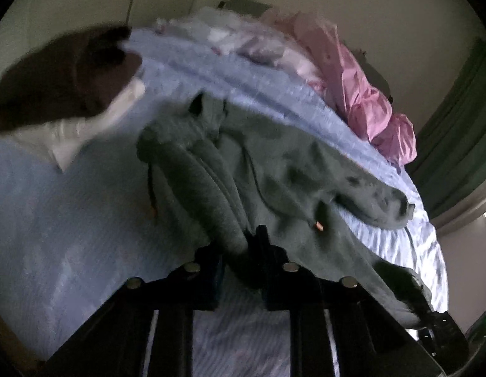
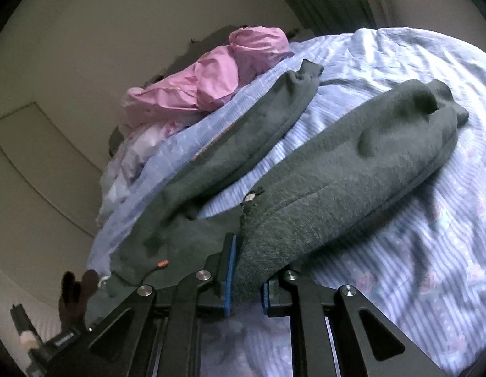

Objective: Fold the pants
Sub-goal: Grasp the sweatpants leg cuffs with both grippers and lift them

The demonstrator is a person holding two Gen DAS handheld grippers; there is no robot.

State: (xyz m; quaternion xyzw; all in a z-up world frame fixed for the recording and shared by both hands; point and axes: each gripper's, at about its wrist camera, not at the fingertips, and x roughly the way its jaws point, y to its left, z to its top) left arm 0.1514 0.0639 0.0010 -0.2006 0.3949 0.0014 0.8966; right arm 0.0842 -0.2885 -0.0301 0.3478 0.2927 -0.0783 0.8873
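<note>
Broadly, a blue bed fills both frames, with grey pants spread across the centre, legs splayed toward the upper right. Both the left gripper and the right gripper are clamped on the waistband end. Step: likely squaring up; next, bring one leg over the other.

Home bedroom: bed with blue striped sheet, pink bedding, green curtain.

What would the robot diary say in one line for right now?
task: fold pants | left tongs: shut on green pants waist | right tongs: shut on green pants waist | legs: spread apart on blue bedsheet
</note>
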